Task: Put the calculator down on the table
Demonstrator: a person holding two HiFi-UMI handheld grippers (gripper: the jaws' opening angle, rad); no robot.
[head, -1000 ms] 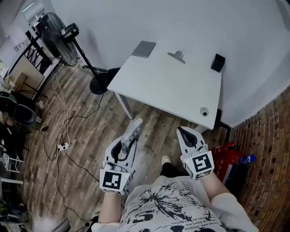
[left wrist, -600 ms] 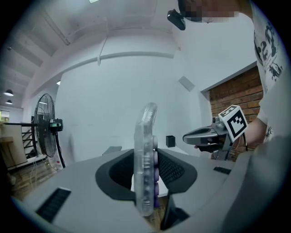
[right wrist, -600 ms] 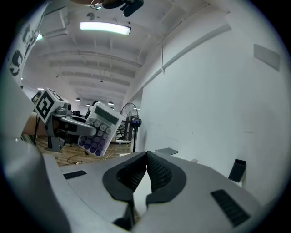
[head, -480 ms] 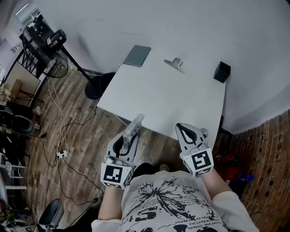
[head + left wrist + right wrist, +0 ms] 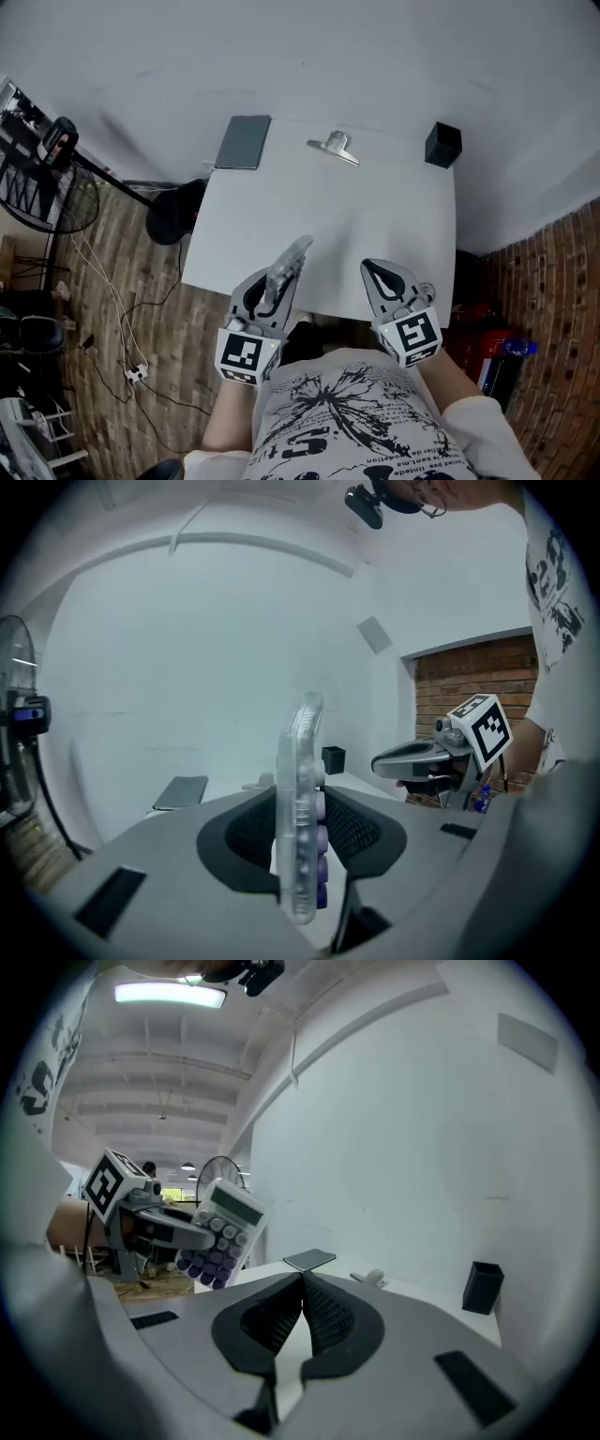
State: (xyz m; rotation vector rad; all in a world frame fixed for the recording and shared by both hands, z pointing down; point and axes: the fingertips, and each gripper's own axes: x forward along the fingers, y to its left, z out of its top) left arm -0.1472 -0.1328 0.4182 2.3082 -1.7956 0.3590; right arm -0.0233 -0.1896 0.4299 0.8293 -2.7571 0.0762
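Observation:
A clear calculator point(image 5: 289, 264) with purple keys stands on edge between the jaws of my left gripper point(image 5: 273, 289), which is shut on it above the near edge of the white table point(image 5: 328, 211). The left gripper view shows the calculator point(image 5: 302, 799) edge-on, with both pads pressed against its faces. From the right gripper view, its display and keys point(image 5: 223, 1230) show at the left. My right gripper point(image 5: 371, 271) hovers over the table's near right edge, jaws shut together point(image 5: 303, 1281) and holding nothing.
At the table's far side lie a grey pad point(image 5: 244, 142), a metal binder clip point(image 5: 333, 148) and a black box point(image 5: 442, 144). A fan stand and its round base point(image 5: 172, 210) are on the wooden floor to the left. A brick wall point(image 5: 553, 300) is at the right.
The person has walked up to the table. Both grippers, earlier over the floor, now reach over its near edge. The left gripper's hold on the calculator is unchanged.

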